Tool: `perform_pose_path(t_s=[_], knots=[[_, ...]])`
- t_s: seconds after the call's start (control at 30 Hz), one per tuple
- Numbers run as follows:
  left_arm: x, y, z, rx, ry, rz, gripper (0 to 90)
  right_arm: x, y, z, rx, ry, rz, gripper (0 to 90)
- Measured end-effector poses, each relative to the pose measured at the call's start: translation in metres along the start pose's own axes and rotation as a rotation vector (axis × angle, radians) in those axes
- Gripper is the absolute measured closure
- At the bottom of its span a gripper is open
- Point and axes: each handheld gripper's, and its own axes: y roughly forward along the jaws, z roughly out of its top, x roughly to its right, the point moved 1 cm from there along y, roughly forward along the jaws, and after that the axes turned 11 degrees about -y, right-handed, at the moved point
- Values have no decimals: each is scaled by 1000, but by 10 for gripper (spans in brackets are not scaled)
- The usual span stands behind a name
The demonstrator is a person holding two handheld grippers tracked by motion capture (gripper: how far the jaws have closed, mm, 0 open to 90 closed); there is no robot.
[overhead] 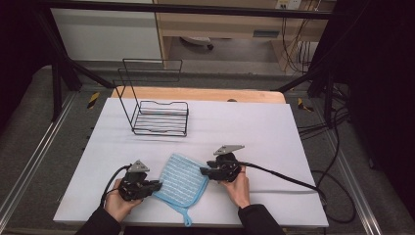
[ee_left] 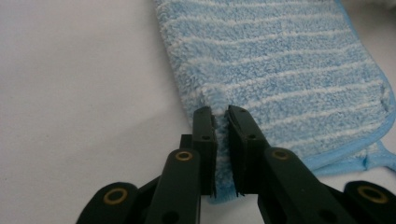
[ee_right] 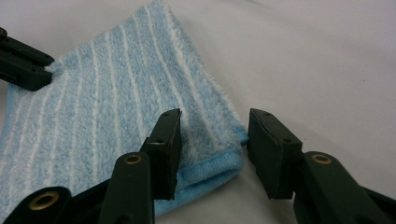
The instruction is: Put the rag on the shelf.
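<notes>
Cloth [overhead: 178, 182] lies flat at your edge of the table [overhead: 274, 127], between both hands. Left gripper [ee_left: 220, 122] clamps its near-left corner. Right gripper [ee_right: 212, 135] straddles the opposite corner, jaws apart and not yet pinching; that hand sits low, pointing inward.
</notes>
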Motion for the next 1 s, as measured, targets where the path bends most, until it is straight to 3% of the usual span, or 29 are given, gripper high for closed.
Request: perform_pose_path(t_s=[0.53, 0.8, 1.0], knots=[[0, -2, 0, 10, 0, -2, 841, 0, 4, 4, -11, 65, 27, 802], [3, -2, -1, 38, -15, 20, 849, 1, 7, 15, 0, 39, -1, 825], [5, -3, -5, 49, -39, 31, 843, 5, 12, 18, 1, 21, 10, 794]])
